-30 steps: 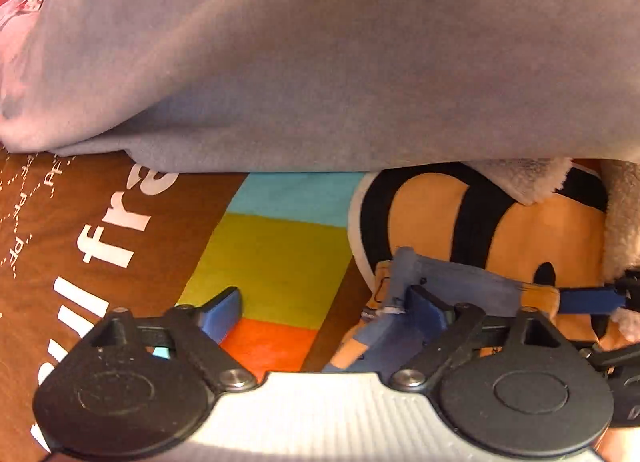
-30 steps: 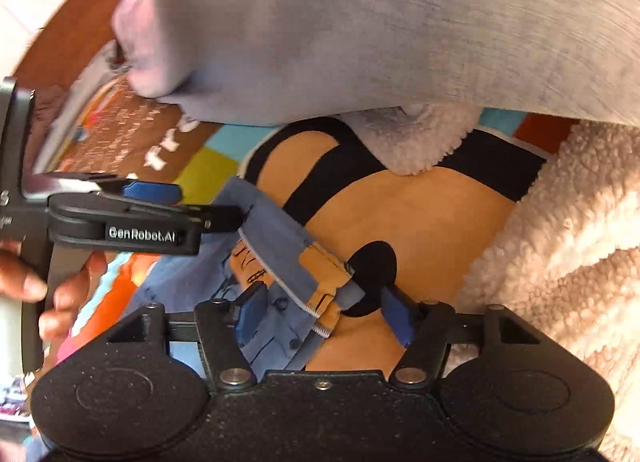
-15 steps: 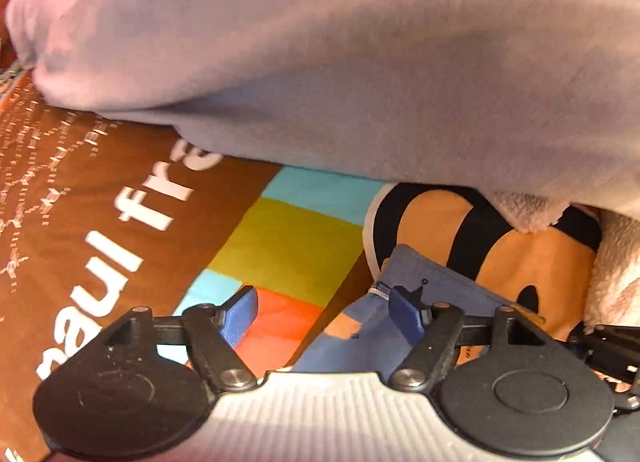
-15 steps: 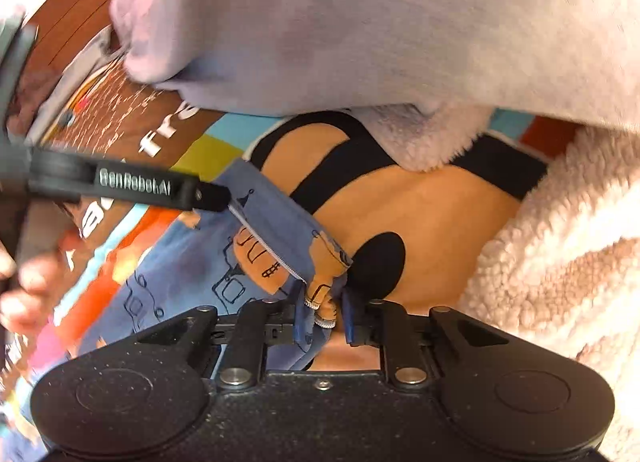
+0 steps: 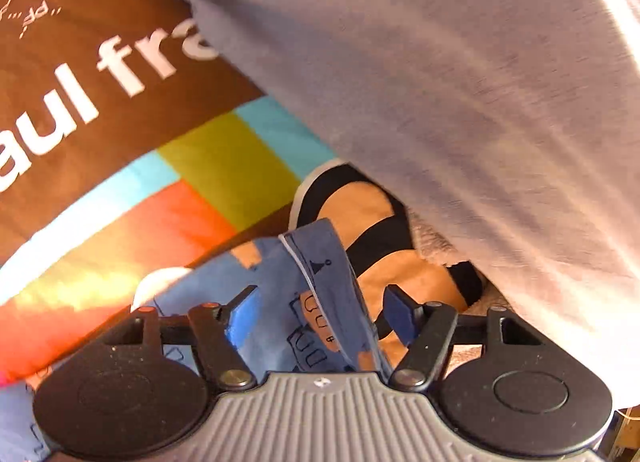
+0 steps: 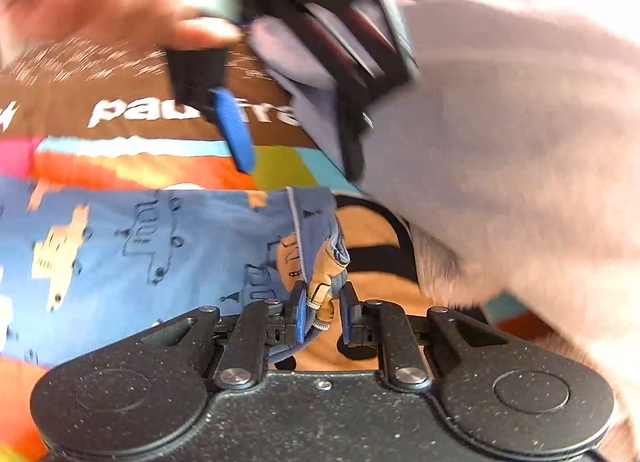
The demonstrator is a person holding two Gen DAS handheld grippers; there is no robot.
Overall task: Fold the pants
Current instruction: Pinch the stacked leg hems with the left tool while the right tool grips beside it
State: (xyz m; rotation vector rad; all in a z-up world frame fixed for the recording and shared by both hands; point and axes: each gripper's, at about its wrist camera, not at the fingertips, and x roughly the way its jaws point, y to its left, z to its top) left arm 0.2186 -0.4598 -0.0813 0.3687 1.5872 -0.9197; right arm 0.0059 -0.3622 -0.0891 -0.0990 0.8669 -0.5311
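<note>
Right claw (image 6: 323,312) pinches the pants (image 6: 132,258) hem at lower centre; left claw (image 5: 318,312) has been closing, seemingly not gripping yet—next, clamp, then fold.

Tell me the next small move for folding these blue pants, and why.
Probably close the left gripper on the pants: its jaws have just been narrowing, yet stand apart around the fabric edge, while the right gripper already pinches the bunched cuff.

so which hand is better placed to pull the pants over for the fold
Right. The right gripper is shut on the bunched edge of the pants. The left gripper straddles a fold, but its jaws, which have just been closing, stand clear of the cloth.
</note>
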